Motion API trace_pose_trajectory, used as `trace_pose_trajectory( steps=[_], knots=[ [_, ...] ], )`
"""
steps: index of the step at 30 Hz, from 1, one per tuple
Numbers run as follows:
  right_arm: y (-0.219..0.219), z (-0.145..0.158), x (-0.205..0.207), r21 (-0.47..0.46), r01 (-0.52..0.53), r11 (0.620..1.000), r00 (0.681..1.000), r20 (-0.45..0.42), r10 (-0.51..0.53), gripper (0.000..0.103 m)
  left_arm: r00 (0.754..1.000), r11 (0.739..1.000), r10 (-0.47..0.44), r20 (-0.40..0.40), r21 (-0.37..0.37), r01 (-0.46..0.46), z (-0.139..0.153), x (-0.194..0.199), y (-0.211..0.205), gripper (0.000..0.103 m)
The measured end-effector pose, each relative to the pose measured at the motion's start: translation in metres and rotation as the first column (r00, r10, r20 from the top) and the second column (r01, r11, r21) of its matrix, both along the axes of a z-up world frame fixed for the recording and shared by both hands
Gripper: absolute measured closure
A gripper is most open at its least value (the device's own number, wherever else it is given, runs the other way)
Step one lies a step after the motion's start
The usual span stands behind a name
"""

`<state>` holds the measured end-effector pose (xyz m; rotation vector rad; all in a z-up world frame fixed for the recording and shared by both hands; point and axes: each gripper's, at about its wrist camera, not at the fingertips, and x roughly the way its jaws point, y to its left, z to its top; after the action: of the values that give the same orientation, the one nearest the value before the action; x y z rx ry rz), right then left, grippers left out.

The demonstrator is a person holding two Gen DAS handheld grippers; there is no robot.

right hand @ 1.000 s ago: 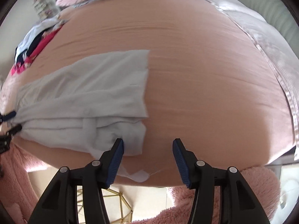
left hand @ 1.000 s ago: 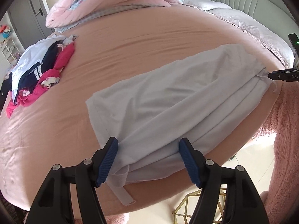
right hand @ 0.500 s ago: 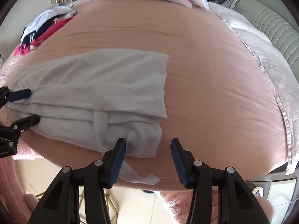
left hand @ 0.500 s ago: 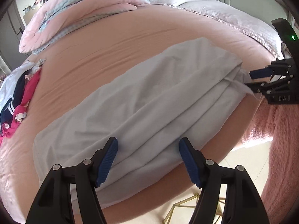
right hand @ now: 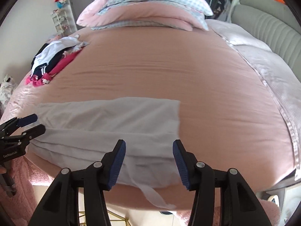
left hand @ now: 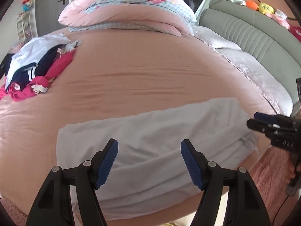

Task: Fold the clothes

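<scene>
- White lettering is showing on the black body of the right tool (left hand: 253, 119) in the left wrist view, reading roughly "DA" with the rest too blurred to make out; the print on the left tool (right hand: 34, 123) in the right wrist view is not legible.
- The folded white garment (left hand: 160, 150) is lying flat along the near edge of the bed (left hand: 150, 71), with a narrow white strap (right hand: 156, 195) hanging over the edge below it.
- The left tool is hovering with its jaws standing wide apart, its blue-padded fingertips (left hand: 109, 162) over the garment's left half and gripping nothing.
- The right tool is likewise standing wide, holding nothing, its blue pads (right hand: 117, 163) over the garment's right end near the strap.
- A peach-pink sheet is covering the bed; a folded pink and blue-checked duvet (right hand: 146, 9) is sitting at the far end.
- A pile of white, navy and magenta clothes (left hand: 35, 69) is lying well apart, at the bed's far left.
- A grey-green padded headboard (left hand: 254, 35) is running along the right side, with plush toys (left hand: 263, 7) resting on top.
</scene>
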<state>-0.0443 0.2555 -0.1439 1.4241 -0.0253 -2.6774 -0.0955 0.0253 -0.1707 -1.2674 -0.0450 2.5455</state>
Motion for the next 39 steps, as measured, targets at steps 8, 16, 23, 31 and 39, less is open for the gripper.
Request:
trace_pose_trajectory(
  steps=[8, 16, 23, 31, 39],
  knots=[
    [-0.048, -0.045, -0.059, 0.085, -0.073, 0.994, 0.993, 0.102, 0.064, 0.052, 0.994, 0.991, 0.050, 0.096, -0.125, -0.038, -0.032, -0.021, 0.000, 0.035],
    [-0.010, -0.031, -0.027, 0.069, -0.140, 0.988, 0.978, 0.163, 0.127, 0.048, 0.997, 0.999, 0.041, 0.062, -0.035, -0.039, -0.022, 0.009, -0.017, 0.035],
    [-0.066, -0.029, -0.057, 0.002, -0.209, 0.978, 0.973, 0.099, 0.207, 0.047, 0.990, 0.992, 0.053, 0.133, -0.125, -0.036, -0.039, -0.012, -0.004, 0.035],
    [-0.068, -0.042, -0.019, 0.004, -0.367, 0.930, 0.897, 0.267, 0.353, 0.047, 0.980, 0.996, -0.035, 0.198, -0.071, 0.050, -0.014, 0.018, -0.021, 0.034],
    [-0.041, -0.024, -0.054, -0.024, -0.064, 0.998, 0.997, 0.037, 0.065, 0.047, 0.993, 0.983, 0.111, 0.051, -0.155, -0.102, -0.024, -0.024, 0.021, 0.034]
  ],
)
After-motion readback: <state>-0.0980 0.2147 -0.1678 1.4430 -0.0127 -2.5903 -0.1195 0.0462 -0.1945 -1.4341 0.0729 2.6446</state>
